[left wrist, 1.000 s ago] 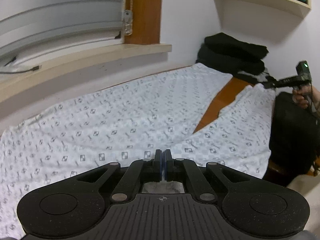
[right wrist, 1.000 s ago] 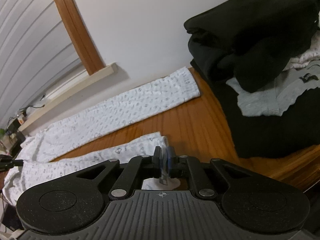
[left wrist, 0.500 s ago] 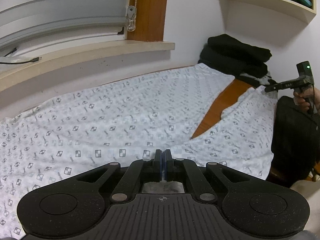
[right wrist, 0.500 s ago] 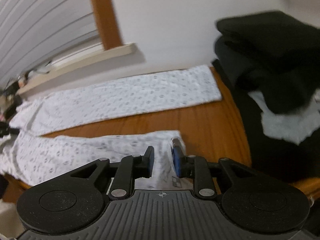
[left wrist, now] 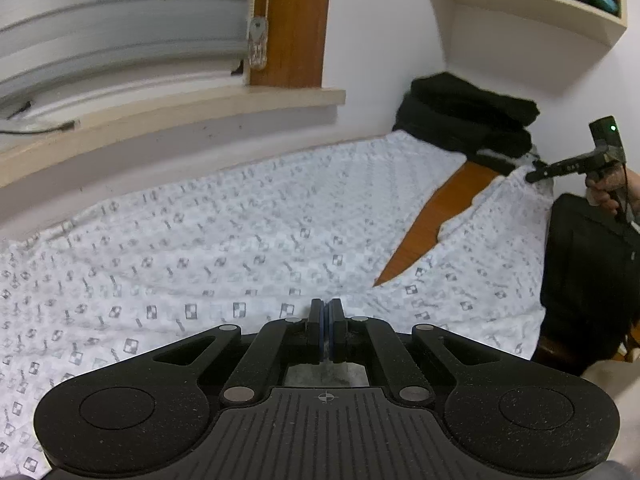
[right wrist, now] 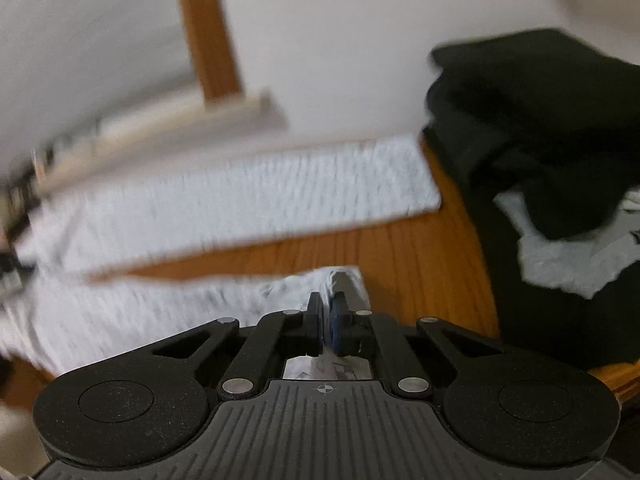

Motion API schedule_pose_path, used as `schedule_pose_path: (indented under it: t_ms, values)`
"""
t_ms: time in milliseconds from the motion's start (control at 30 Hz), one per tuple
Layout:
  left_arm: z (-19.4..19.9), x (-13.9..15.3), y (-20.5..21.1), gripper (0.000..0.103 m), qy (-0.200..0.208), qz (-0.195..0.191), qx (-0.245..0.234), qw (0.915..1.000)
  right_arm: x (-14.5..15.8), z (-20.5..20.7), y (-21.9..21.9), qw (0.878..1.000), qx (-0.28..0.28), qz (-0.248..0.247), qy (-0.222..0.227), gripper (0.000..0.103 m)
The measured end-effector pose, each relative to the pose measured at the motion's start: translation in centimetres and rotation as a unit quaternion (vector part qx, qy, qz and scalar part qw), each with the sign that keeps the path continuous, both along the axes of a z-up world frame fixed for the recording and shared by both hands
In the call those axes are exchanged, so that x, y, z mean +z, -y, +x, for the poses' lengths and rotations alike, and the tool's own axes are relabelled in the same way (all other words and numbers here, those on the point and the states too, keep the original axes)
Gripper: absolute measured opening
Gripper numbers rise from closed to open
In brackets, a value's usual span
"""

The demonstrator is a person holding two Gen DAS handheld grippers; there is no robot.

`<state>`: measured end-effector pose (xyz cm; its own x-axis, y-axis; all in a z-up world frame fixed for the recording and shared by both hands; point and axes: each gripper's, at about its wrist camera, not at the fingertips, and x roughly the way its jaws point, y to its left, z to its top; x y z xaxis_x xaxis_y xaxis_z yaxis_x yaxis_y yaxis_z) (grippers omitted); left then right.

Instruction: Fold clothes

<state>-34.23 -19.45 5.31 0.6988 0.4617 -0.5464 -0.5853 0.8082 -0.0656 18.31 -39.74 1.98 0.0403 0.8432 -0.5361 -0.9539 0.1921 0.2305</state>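
Both tongs' tips hidden in trousers [left wrist: 240, 248].

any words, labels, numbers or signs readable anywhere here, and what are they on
No text can be read.
Patterned white trousers: small printed square and figure motifs, no legible letters.
Book spines on the wall shelf: too small and blurred to read.
Right tongs, seen from the left wrist: faint pale marks on the side, too small to read.
Right wrist view: motion-blurred, nothing legible.

White garment [left wrist: 248, 240] printed with small grey checked squares, on orange-brown wooden table [left wrist: 444, 208]. Black folded clothes [left wrist: 468, 116] stacked beside pale grey fabric [right wrist: 560, 256]. Black grippers, blue pads [right wrist: 339, 320].
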Motion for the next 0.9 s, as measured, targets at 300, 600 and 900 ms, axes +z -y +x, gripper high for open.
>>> schedule_pose_path:
  t_ms: [300,600,900]
  values:
    - [-1.5,4.3,2.0,0.002,0.097,0.035,-0.003,0.9946,6.1,-0.5,11.0,0.987,-0.052,0.131,-0.076,0.005]
    - [0.6,4.5,-0.8,0.002,0.118,0.032,0.015,0.9923,8.8,-0.1,7.6,0.988,-0.071,0.135,-0.009,0.005]
    - [3.7,-0.2,-6.6,0.002,0.03,-0.03,0.057,0.9975,2.4,1.4,-6.9,0.991,-0.123,0.036,0.033,0.026]
